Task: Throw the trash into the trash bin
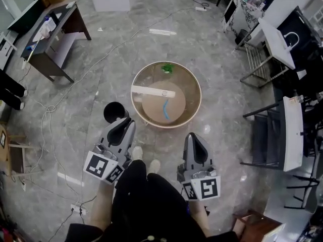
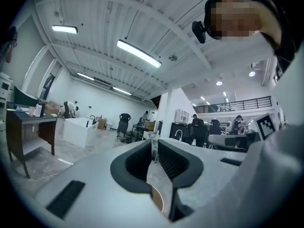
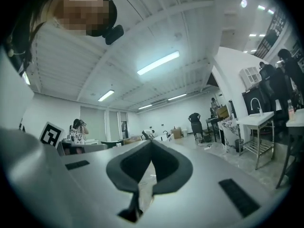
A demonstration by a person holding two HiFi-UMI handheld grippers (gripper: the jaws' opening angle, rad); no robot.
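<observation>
Legs fill the head view's bottom edge. Left gripper hangs beside the black bin; beyond, a round table bears a blue strip and white stick. Left gripper view: jaws slightly apart, empty. Right gripper view: clenched on nothing.

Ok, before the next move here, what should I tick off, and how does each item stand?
1. Left gripper empty: ok, jaws slightly apart, nothing between them.
2. Right gripper ready to grasp: not ok, jaws shut, empty.
3. Trash cleared: not ok. White strip, blue piece and green piece lie on the round table.
4. Black bin within reach: ok, beside the table, just ahead of the left gripper.
5. Bin contents: cannot tell.
</observation>
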